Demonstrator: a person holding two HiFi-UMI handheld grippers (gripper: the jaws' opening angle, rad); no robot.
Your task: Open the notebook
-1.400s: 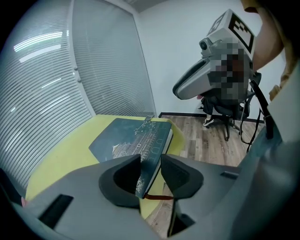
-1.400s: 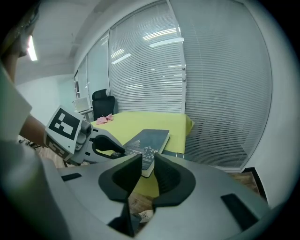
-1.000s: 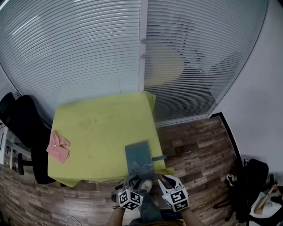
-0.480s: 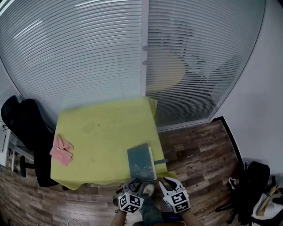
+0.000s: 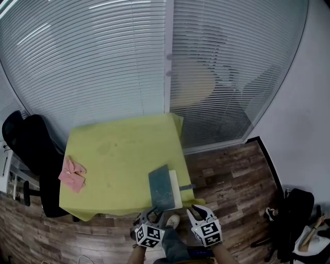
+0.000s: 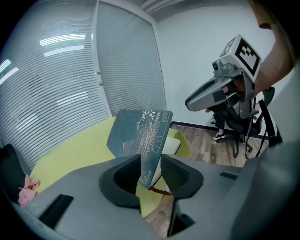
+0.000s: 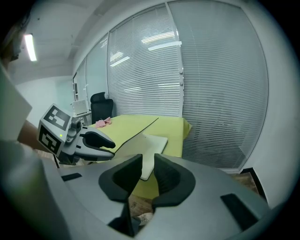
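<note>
Standing tilted, clamped between jaws of left gripper [image 6: 151, 171]: notebook cover [image 6: 139, 133].

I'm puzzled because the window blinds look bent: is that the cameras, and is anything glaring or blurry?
Head view: the wide lens bows the blinds, and ceiling-light streaks glare along the top. Left gripper view: same bowing, dark corners, yet the notebook cover in the left claw is sharp. Right gripper view: bright streaks on the blinds, dark rim, the near left edge a soft blur.

teal notebook [image 5: 164, 186], cover raised, at yellow table's [image 5: 118, 154] near edge.
</note>
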